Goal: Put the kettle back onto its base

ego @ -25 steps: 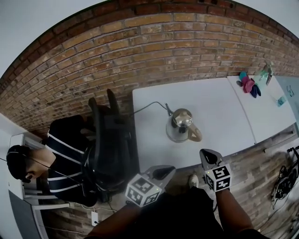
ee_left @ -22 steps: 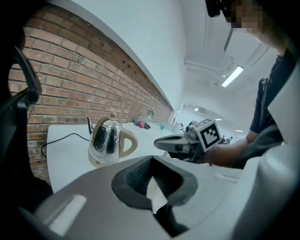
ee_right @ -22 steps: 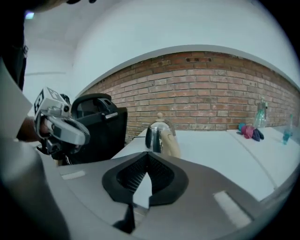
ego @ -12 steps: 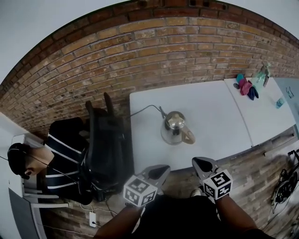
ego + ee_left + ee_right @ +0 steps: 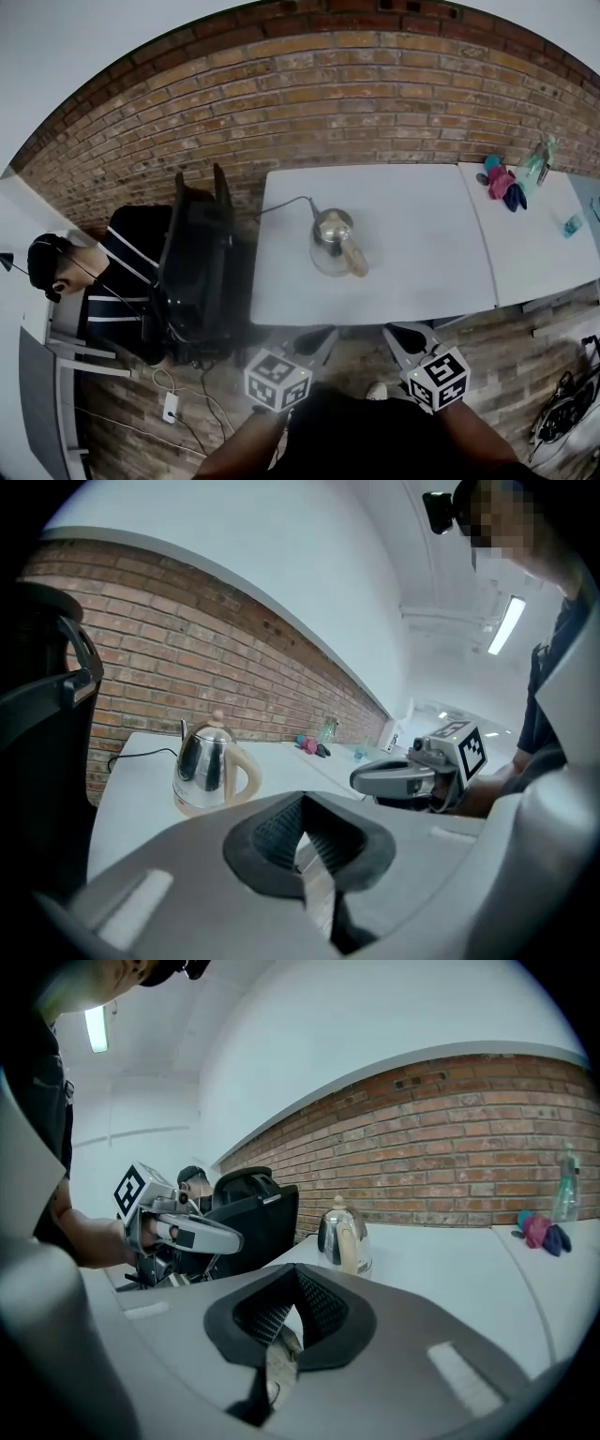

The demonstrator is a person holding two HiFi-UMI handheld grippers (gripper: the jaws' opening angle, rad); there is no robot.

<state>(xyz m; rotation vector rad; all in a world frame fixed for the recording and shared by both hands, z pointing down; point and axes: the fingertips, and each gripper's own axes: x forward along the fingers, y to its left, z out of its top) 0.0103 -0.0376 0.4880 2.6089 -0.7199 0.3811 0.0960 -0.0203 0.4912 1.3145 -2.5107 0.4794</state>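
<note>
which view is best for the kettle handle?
Left gripper view: the kettle stands side-on, its handle loop fully outlined. Right gripper view has the handle edge-on toward the camera; head view sees it small, from above.

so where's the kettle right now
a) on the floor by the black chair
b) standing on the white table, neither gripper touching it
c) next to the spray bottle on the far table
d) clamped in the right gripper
b: the kettle stands upright on the white table, while the left gripper and right gripper are both off the table's near edge, shut and empty.
</note>
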